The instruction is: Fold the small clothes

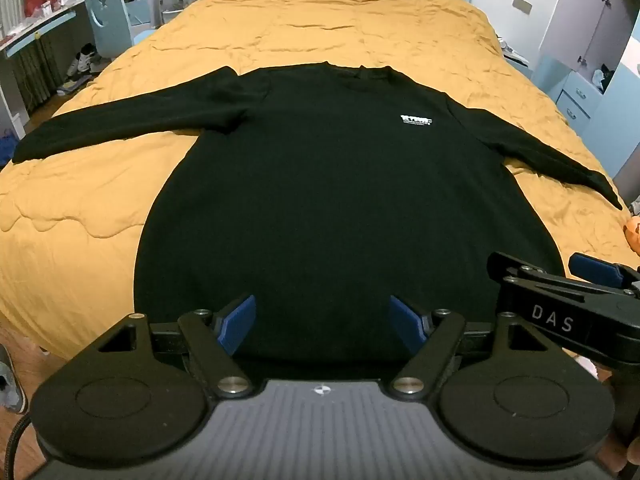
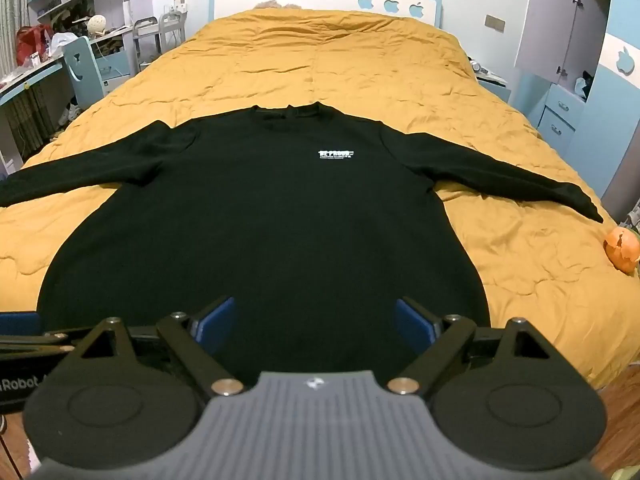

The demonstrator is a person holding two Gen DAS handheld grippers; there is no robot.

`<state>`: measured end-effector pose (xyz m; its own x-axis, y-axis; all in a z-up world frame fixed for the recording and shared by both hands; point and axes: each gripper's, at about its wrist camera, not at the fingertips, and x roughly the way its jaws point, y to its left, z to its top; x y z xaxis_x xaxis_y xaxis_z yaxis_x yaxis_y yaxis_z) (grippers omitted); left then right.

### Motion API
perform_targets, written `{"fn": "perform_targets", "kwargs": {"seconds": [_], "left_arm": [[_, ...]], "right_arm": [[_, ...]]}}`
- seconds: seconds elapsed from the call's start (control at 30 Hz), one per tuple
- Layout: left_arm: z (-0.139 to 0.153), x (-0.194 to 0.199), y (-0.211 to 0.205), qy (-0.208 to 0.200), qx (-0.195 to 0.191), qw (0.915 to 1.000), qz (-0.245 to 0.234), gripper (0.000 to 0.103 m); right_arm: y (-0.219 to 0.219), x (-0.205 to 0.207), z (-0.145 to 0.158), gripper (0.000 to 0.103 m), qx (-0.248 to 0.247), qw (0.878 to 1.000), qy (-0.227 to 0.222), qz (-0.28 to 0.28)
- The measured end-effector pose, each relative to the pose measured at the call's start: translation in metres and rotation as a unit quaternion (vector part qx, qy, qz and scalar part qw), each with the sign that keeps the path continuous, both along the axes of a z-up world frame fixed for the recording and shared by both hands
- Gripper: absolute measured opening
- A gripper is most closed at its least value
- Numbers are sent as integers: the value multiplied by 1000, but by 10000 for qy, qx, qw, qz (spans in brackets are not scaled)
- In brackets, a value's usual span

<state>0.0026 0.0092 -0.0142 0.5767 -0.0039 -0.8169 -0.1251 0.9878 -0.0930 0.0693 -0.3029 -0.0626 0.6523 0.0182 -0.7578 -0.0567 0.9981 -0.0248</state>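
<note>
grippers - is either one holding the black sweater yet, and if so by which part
Nothing is held. The left gripper and right gripper both hover open above the hem end of the black sweater, which lies flat on the bed, sleeves spread.

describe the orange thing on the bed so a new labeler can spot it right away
Start from the big bed with the mustard quilt and the black sweater spread flat on it. Follow the sweater's sleeve out to its cuff at the right side; just past it, near the quilt's edge, sits a small round orange object. It is the only bright orange, ball-like thing on the quilt.
</note>
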Motion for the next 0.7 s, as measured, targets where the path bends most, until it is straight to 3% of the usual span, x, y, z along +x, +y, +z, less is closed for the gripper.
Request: {"fn": "perform_targets", "kwargs": {"seconds": [0.7], "left_arm": [[-7,2,0,76,-16,10000,14,89]], "right_arm": [[1,4,-5,83,-32,10000,84,-13]]}}
